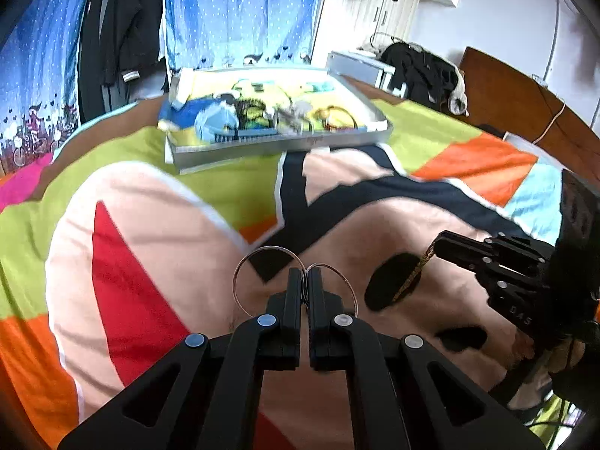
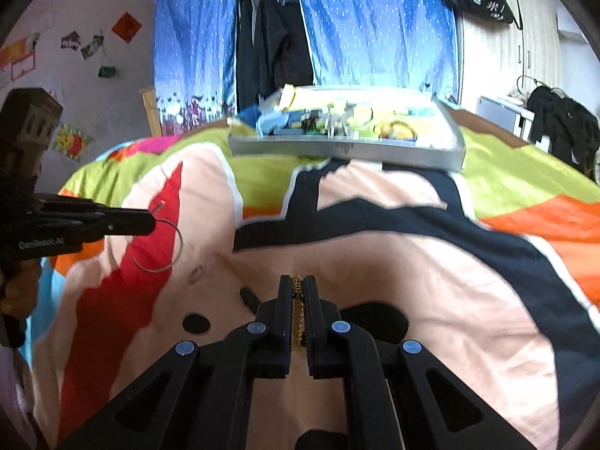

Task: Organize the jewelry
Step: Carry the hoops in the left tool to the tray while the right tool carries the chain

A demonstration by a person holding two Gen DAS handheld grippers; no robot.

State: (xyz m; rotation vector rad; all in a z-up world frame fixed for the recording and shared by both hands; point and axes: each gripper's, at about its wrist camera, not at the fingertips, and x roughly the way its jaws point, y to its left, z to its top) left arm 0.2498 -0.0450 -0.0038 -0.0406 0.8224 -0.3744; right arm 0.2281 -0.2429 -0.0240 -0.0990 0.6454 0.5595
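Nothing lies between my grippers and the grey tray [image 1: 285,141] ahead on the patterned bedspread [image 1: 157,225]; a small clip-like piece [image 2: 195,273] lies on the cloth near me. The tray holds jumbled trinkets, too blurred to name. My left gripper [image 1: 305,275] is clamped on thin silver hoops [image 1: 262,262]. My right gripper [image 2: 298,285] is clamped on a gold chain [image 2: 299,315]. Both hang above open bedspread.

L gripper [image 1: 304,273] clamped tight on thin silver hoops [image 1: 262,273], tilted down over the bedspread [image 1: 157,262]. R gripper [image 2: 298,281] pinched on gold chain [image 2: 299,311], also angled down above bedspread, just beside L.
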